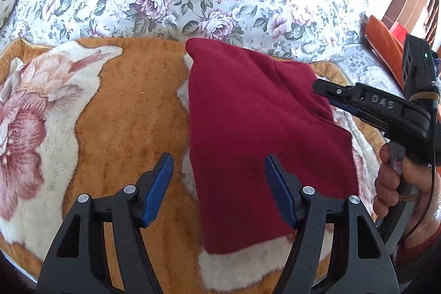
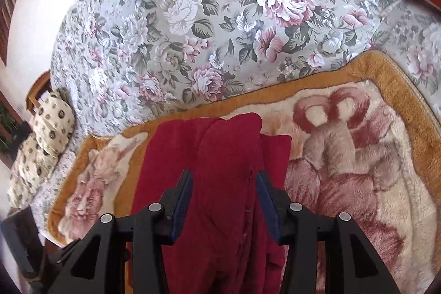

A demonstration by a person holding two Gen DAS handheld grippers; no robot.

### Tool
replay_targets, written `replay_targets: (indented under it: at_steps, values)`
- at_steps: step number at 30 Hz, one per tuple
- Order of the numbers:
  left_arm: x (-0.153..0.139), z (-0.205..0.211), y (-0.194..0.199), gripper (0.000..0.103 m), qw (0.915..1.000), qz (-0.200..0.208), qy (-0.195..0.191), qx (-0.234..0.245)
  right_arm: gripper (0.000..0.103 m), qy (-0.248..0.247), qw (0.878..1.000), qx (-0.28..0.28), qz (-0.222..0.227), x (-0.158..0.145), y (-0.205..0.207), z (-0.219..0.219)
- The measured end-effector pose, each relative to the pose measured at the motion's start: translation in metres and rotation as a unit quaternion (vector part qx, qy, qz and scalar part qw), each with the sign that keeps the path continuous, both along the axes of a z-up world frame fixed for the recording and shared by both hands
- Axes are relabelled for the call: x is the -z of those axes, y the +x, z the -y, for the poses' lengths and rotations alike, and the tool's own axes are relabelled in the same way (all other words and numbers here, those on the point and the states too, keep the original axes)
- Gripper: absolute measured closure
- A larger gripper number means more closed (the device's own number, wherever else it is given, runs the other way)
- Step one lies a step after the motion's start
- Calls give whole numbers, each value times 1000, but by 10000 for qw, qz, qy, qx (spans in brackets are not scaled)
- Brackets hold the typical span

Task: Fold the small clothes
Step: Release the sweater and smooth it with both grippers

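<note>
Red garment [image 1: 248, 134] folded on plush blanket [image 1: 124, 115], left gripper [image 1: 219, 189] and right gripper [image 2: 223, 197] fingers apart, holding nothing

Room around the fingers

Left gripper [image 1: 219, 189] is sitting with bare plush blanket [image 1: 126, 112] off its left finger; the red garment [image 1: 256, 134] is lying between and past the fingers, and the right gripper [image 1: 321, 88] is crowding in beyond the right one.
</note>
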State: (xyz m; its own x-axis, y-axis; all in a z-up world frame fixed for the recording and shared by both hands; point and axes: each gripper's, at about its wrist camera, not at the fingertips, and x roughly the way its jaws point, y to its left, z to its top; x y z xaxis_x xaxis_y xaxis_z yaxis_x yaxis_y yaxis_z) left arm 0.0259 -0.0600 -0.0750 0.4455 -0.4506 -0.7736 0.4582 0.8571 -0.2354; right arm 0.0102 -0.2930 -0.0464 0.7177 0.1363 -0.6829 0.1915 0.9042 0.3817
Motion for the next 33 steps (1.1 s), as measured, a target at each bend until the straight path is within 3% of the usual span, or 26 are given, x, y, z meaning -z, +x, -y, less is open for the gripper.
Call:
replay_targets:
  at_steps: [2,4,8,14,20,25,30,33]
  values:
    - [5,6,4,35,9999,29,144,32,81,-621,9979,0,-179,5,12,-8]
    - [12,13,9,34,9997,-30,207,119,82,-1001,9940,30,-430,19,23,-10]
    - [20,19,16,32,9996,-148,202,162,82,-934,9944,33,-483,38,30,1]
    - [19,21,13,31,9995,-32,270,148,82,-408,9988,-73,-273,10,1,-2]
    - [17,19,8,31,9994,127,303,62,81,-685,9967,-432,-92,3,-38,-33]
    - [16,19,1,31,9991,255,342,12,81,-1244,9889,-572,-580,34,-36,-41]
    - [9,16,-10,31,9963,635,572,-29,81,-1138,9925,-327,-291,15,-55,-38]
    - [3,10,-11,32,9965,640,526,-100,79,-1169,9929,-184,85,-5,-74,-42]
